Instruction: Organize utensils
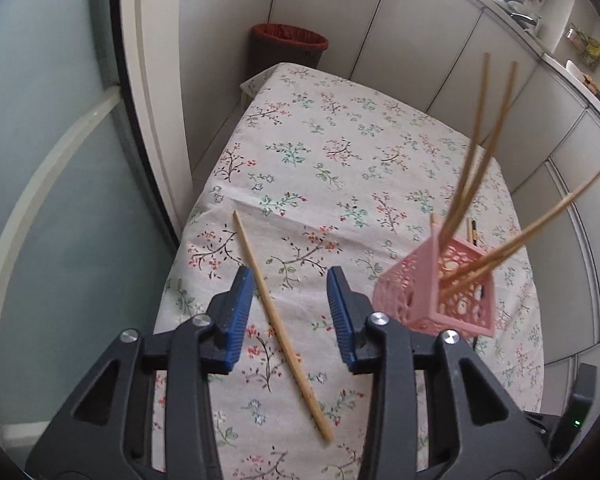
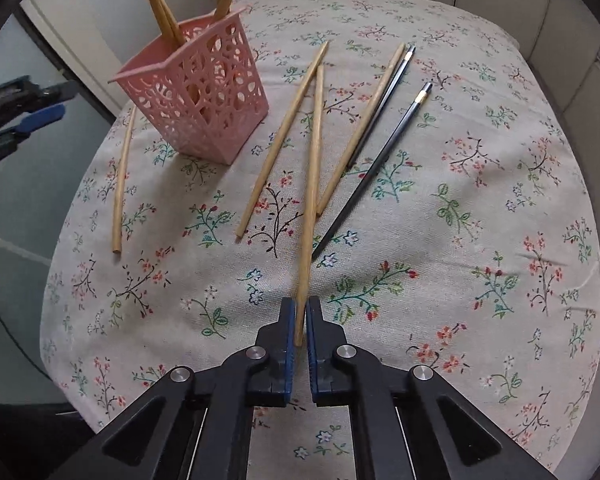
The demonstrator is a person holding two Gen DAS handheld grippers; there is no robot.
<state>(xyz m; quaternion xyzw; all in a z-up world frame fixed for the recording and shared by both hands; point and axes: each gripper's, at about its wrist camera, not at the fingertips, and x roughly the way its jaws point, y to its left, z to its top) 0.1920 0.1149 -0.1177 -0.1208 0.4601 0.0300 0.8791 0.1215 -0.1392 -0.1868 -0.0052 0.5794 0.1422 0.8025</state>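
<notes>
A pink lattice holder [image 2: 198,92] stands on the floral tablecloth with several wooden chopsticks in it; it also shows in the left wrist view [image 1: 440,288]. My right gripper [image 2: 299,320] is shut on the near end of a wooden chopstick [image 2: 312,200] that points away over the cloth. My left gripper [image 1: 290,292] is open above a lone wooden chopstick [image 1: 280,320] lying on the cloth; it shows at the left edge of the right wrist view [image 2: 40,108]. Two more wooden chopsticks [image 2: 284,136] and two black chopsticks [image 2: 380,152] lie right of the holder.
The table's cloth [image 2: 480,240] drops off at the edges on all sides. A bin with a red liner [image 1: 288,48] stands beyond the far end of the table. White cabinet panels [image 1: 440,40] run along the right, and a glass door [image 1: 40,160] is on the left.
</notes>
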